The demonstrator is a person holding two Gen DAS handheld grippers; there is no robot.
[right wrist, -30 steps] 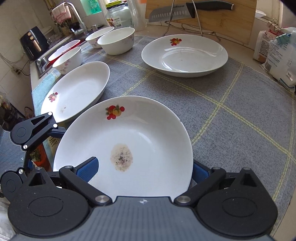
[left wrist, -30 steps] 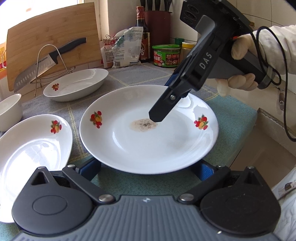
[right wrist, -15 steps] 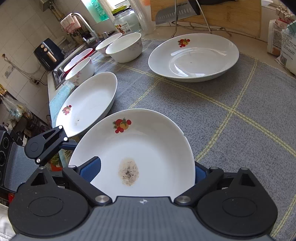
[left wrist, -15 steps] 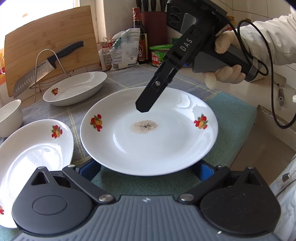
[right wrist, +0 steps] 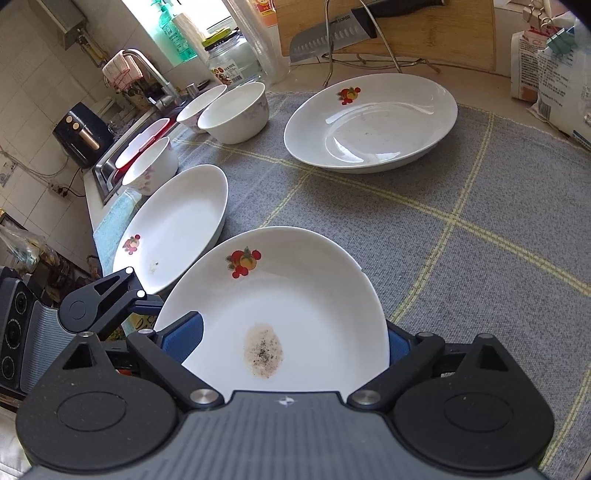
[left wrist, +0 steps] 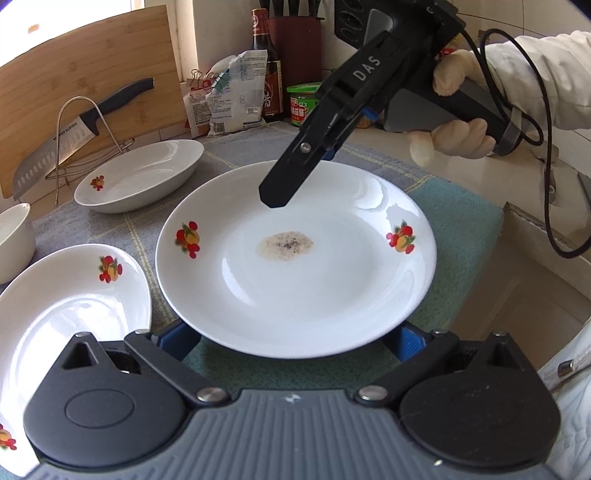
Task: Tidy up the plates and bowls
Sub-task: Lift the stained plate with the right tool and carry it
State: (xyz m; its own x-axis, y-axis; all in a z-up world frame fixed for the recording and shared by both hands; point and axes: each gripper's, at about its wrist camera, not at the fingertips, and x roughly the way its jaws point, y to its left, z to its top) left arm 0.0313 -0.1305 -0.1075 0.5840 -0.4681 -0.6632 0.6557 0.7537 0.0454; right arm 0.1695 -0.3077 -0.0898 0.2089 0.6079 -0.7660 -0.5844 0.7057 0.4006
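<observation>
While both grippers point down at it, a soiled white plate [right wrist: 295, 295] with fruit motifs lies nearest, at the near edge of a grey checked mat [right wrist: 480, 221]; a brown speckled stain marks its middle. The left gripper [left wrist: 290, 343] has its jaws spread wide, and the plate's near rim covers its blue fingertips; it grips nothing. The right gripper [right wrist: 291, 339], held in a gloved hand [left wrist: 454, 136], hangs over the plate from the opposite side; its jaws have just been closing a little but stand wide, the plate between them, not pinched. Its side reads "DAS".

There are three plates in all: a second plate [right wrist: 173, 221] lies just left of the first, and a third plate [right wrist: 369, 122] lies farther off. Beyond the second stand three white bowls [right wrist: 236, 110], with another dish [right wrist: 142, 142] in the sink.

Farthest, a knife [right wrist: 332, 33] marked "SUPOR" rests on a wire stand [left wrist: 88, 136] against a bamboo cutting board [left wrist: 92, 70]. To its right are clipped packets [left wrist: 229, 99], one dark sauce bottle [left wrist: 267, 62] and one green-lidded jar [left wrist: 304, 103]; their labels are too small to read.
</observation>
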